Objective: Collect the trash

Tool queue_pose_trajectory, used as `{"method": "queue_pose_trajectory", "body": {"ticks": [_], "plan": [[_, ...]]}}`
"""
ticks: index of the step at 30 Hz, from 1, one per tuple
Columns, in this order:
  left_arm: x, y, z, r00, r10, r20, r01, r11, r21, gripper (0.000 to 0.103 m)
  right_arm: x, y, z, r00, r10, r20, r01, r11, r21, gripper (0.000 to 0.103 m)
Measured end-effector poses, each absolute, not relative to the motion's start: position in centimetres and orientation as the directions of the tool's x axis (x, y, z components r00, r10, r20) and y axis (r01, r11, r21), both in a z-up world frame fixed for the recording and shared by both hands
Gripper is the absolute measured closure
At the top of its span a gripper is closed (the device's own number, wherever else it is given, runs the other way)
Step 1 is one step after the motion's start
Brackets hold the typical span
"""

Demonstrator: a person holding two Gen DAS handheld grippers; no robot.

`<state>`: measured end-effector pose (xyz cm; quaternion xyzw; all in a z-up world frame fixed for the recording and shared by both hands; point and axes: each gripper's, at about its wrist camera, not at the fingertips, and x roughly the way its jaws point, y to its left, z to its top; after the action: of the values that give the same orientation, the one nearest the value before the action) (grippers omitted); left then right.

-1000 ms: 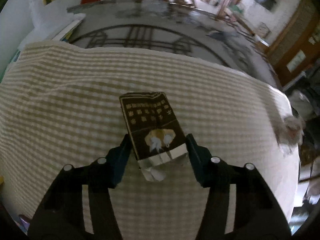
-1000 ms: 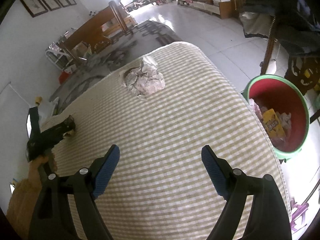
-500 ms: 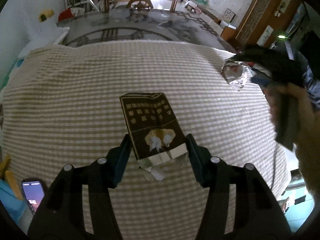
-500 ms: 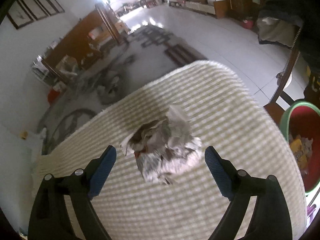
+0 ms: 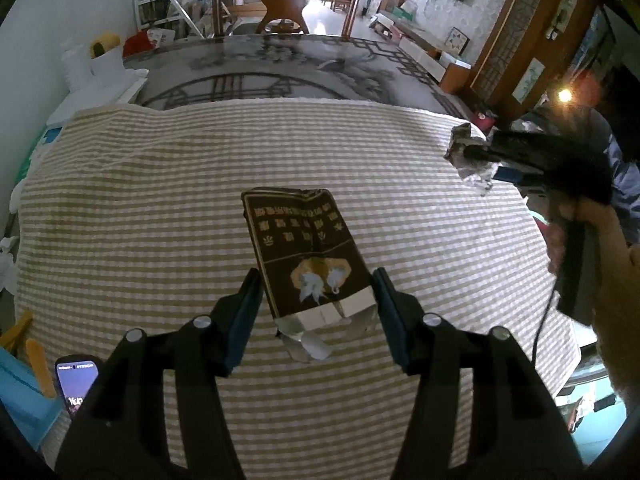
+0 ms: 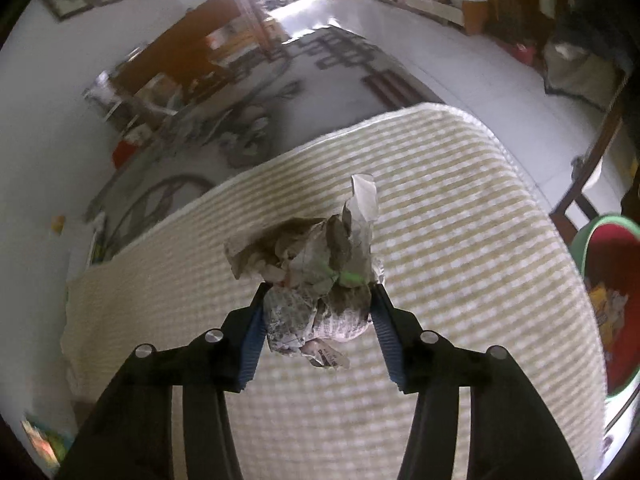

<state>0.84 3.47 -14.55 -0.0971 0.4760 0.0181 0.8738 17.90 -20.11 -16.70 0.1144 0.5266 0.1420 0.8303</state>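
Right gripper, jaws just closed onto crumpled paper wad on checked cloth; left gripper clamping dark packet; both pieces ready for red bin

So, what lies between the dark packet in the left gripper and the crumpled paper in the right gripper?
In the left wrist view, only bare checked cloth lies between the dark packet and the crumpled paper.
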Motion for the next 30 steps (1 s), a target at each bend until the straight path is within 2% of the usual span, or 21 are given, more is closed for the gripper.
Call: {"method": "queue_pose_trajectory", "body": {"ticks": [11, 18, 30], "plan": [[0.9, 2.6, -14.1, 0.555, -0.09, -0.827, -0.097, 0.98, -0.172, 0.048, 8.8, -19.3, -14.2, 0.43, 0.387, -0.816, -0.268, 0.918, 0.294, 0.054], [0.9, 2.2, -13.8, 0.561, -0.099, -0.822, -0.095, 0.979, -0.183, 0.048, 4.4, -19.2, -14.9, 0.407, 0.407, -0.818, -0.249, 0.911, 0.329, 0.054], [0.8, 0.5, -13.2, 0.57, -0.118, -0.813, -0.054, 0.982, -0.181, 0.048, 3.7, -21.9, -13.3, 0.474, 0.382, -0.793, -0.194, 0.924, 0.329, 0.053]]}}
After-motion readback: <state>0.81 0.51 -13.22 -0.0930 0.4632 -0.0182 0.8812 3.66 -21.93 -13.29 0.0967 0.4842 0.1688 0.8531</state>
